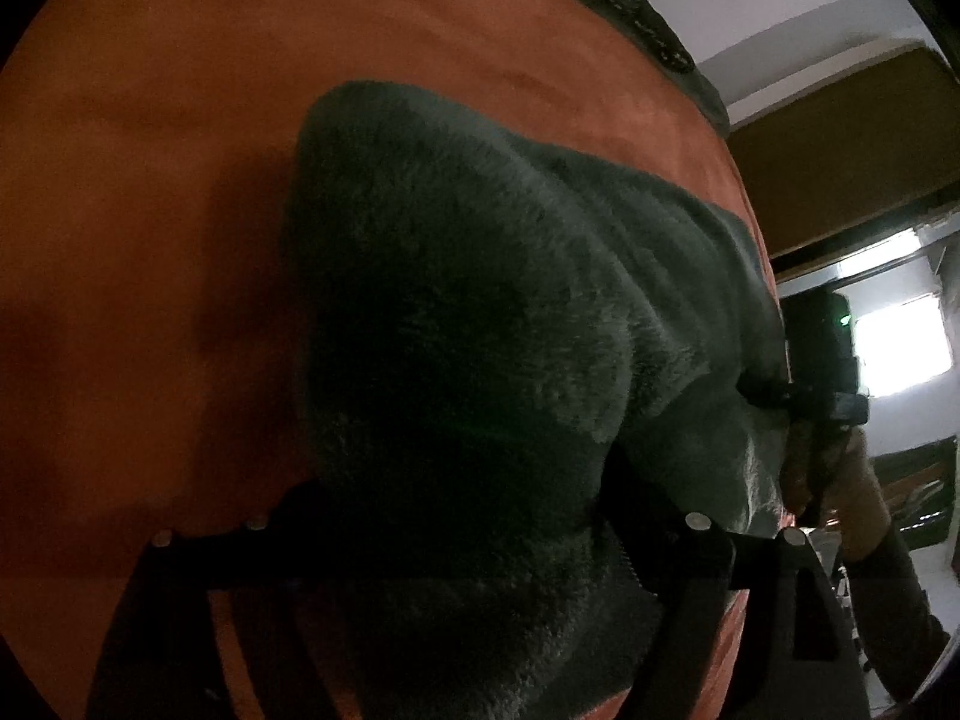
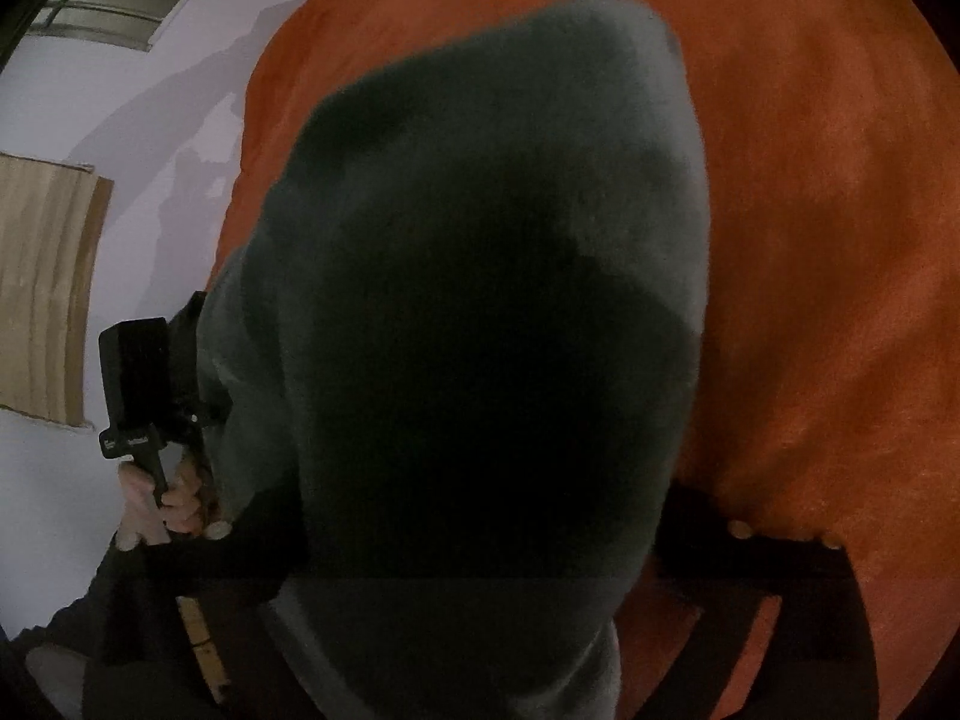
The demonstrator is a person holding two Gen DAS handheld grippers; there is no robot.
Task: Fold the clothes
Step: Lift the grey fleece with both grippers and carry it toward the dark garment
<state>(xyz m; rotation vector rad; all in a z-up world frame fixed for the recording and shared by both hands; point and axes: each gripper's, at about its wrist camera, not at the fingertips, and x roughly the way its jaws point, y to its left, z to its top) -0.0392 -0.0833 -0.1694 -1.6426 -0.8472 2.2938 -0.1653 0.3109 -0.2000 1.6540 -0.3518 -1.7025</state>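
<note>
Grey fleece garment bunched between two sets of tongs over an orange cover

The fuzzy dark grey garment (image 1: pixel 480 312) lies heaped on the orange bedcover (image 1: pixel 150 150), filling the middle of both wrist views and draping over the near end of each tool. The left tongs (image 1: pixel 456 540) stand wide with the fleece bulging up between their fingers; whether the pads press on it is hidden by the cloth. The right tongs (image 2: pixel 480 552) are likewise buried under the garment, their fingers spread, grip impossible to tell. At the far end of the cover sits a dark patterned item (image 1: pixel 630 6). Each view shows the other hand (image 2: pixel 174 498) around its handle.
</note>
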